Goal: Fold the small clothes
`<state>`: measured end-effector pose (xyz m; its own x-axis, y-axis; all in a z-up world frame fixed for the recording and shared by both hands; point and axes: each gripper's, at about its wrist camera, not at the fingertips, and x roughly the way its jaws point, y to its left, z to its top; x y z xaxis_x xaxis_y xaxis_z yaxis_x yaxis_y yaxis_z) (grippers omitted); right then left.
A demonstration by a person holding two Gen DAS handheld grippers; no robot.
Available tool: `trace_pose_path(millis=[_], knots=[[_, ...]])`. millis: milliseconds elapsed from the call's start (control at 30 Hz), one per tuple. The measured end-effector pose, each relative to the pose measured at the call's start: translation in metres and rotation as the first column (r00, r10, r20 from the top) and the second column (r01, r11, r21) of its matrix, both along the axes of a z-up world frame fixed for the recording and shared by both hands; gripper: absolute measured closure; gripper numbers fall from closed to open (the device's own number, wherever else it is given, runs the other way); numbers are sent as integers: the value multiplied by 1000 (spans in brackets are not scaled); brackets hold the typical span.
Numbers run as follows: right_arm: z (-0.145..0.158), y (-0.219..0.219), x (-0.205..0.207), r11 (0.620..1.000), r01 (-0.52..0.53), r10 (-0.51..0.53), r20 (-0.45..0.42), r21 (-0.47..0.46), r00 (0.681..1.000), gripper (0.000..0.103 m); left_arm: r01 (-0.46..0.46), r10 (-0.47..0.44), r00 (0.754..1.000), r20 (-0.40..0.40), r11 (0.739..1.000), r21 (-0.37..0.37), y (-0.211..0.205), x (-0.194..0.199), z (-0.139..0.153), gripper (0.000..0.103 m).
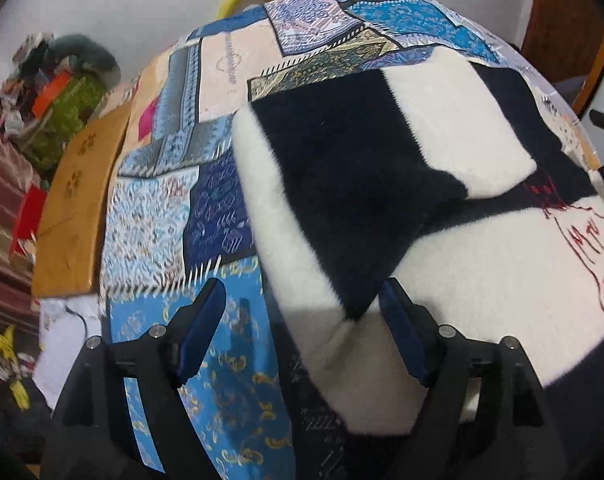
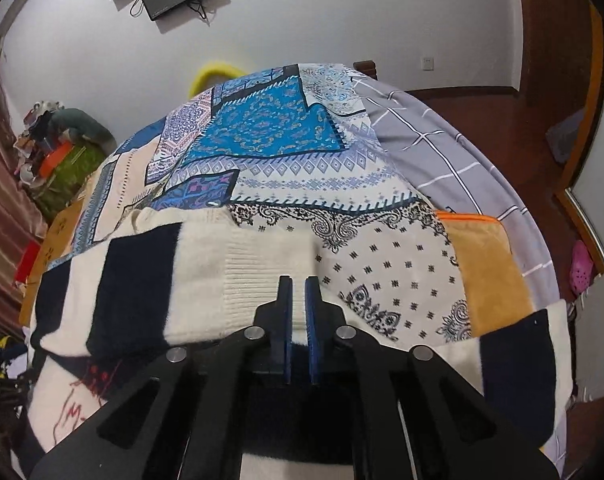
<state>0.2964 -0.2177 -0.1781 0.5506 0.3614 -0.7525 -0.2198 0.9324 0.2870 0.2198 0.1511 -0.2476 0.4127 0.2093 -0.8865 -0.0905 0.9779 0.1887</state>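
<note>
A cream and navy striped knit sweater (image 1: 442, 200) with red stitching lies on a patchwork bed cover (image 1: 174, 208). My left gripper (image 1: 302, 304) is open just above the sweater's near left part, its blue pads on either side of a navy point. In the right wrist view the sweater (image 2: 206, 276) lies partly folded, a sleeve crossing its body. My right gripper (image 2: 299, 280) is shut on the sweater's cream ribbed hem, which shows between the pads.
A tan board (image 1: 74, 216) lies at the bed's left edge beside a cluttered green box (image 1: 62, 120). A mustard cushion (image 2: 490, 276) and grey checked sheet (image 2: 442, 152) lie to the right. A wooden floor (image 2: 514, 120) and a doorway lie to the right.
</note>
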Motion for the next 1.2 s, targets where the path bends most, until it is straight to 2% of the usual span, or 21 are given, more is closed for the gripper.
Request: trace_pose_path(millis=[133,167,233,367,500,667,833,867,967,1067,1200], knots=[[2,-8,-1,999,-8,9,-31,36,999,99,69,-73,997,28,991,112,-17,8,0,24],[0,-8,0,999,-11,13,-52,37,999,99,77,-82,996,32,990,117,-18,9,0,25],[-11,-7,5,1000,-11,13,-97,26,995,96,82,-87,996,35,990,118,-19,12,0,27],[-39,-1,10,1000,-18,16,-163,-10,986,75,84,-88,995,41,992,92,-17,15,0,32],[-58,8,18,1000,-22,20,-199,-7,980,74,86,-89,995,46,993,81,-16,14,0,32],[-68,18,29,1000,-21,19,-200,-10,980,70,83,-86,995,48,995,60,-16,13,-1,32],[-72,23,36,995,-23,43,-222,93,974,70,65,-66,997,47,998,25,-12,15,-2,32],[-72,26,36,996,-27,46,-219,89,975,73,64,-65,997,49,998,23,-12,15,-2,32],[-72,31,35,993,-51,73,-210,108,975,92,63,-65,997,53,998,24,-12,15,-2,32],[-68,35,33,993,-57,76,-198,101,977,95,66,-67,996,61,998,21,-13,14,-1,36],[-58,32,28,994,-33,50,-160,107,986,96,67,-69,994,82,997,29,-12,10,5,47]])
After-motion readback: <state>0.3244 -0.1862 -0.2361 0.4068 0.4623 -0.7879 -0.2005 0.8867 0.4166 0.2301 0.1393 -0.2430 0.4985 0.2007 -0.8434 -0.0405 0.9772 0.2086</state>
